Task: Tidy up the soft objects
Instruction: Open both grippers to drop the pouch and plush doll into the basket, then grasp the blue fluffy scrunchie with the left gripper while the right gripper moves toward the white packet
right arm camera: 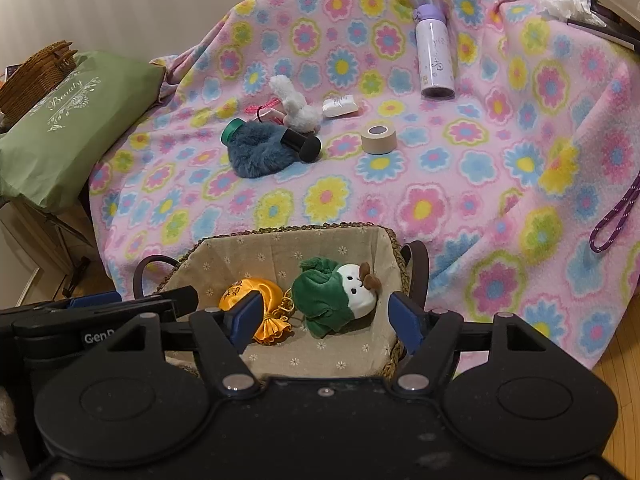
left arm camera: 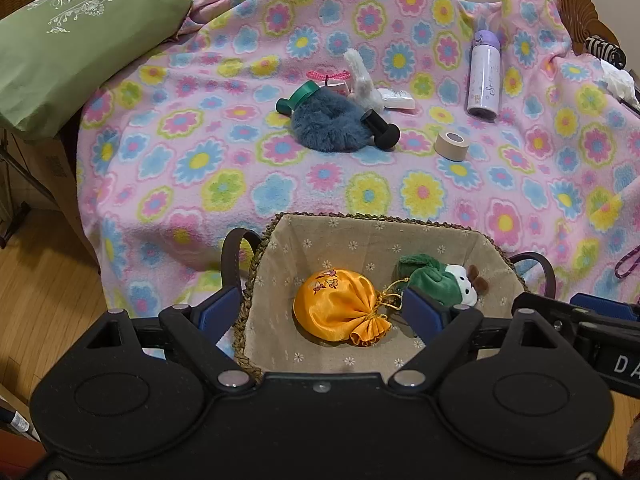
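A pink fleece blanket [left arm camera: 208, 184] printed with bright flowers drapes the whole counter. At its near edge sits a woven basket [left arm camera: 256, 264] with a beige flowered cloth lining and dark loop handles. Inside lie two soft things: a shiny orange satin pouch [left arm camera: 336, 306] gathered at the neck with a gold cord, and just beside it a green plush toy [right arm camera: 328, 300] with a white face.

Farther back on the blanket rest a fuzzy grey-blue pouch [left arm camera: 328, 128], a lilac cylindrical bottle [left arm camera: 485, 76] lying down, a small white plush [left arm camera: 362, 80], and a beige tape roll [left arm camera: 452, 145]. A green pillow [left arm camera: 72, 40] lies at the left.

The left gripper [left arm camera: 326, 312] hovers over the basket, fingers wide and empty. The right gripper [right arm camera: 326, 320] has fingers apart either side of the plush toy, not pressing it.
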Demonstrator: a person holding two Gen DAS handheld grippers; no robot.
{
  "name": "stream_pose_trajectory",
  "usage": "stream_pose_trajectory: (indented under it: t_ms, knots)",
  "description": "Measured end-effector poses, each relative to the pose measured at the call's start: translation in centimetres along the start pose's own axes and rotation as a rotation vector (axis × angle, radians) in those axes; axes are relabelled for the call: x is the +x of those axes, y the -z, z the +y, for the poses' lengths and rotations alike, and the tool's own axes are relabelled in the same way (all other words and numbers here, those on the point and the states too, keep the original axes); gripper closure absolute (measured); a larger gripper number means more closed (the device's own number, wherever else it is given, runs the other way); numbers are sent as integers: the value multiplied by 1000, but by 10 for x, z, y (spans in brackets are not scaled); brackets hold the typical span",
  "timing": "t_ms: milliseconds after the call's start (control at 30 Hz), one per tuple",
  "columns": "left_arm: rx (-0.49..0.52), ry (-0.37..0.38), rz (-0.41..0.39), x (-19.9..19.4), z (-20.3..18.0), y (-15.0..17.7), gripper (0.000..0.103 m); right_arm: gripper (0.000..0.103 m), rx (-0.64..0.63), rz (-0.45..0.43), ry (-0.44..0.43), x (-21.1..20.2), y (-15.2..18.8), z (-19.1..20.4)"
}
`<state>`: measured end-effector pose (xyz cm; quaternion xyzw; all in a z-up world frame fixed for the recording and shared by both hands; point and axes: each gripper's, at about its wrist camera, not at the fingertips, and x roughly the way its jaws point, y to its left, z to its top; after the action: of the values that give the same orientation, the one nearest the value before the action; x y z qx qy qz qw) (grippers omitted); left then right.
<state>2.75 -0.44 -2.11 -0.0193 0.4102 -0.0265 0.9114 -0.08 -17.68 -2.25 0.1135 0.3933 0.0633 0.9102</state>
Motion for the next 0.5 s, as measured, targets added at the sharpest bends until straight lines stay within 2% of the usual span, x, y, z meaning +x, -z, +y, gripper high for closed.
stream_pose_trajectory:
  t_ms: [300, 500]
  knots:
    - [21, 4, -2, 0, -4, -8, 18, 32, 5, -4, 5, 3, -5, -2]
    - [54, -19, -22, 3, 2, -25, 17, 30, -38, -42, 56, 6, -14, -2]
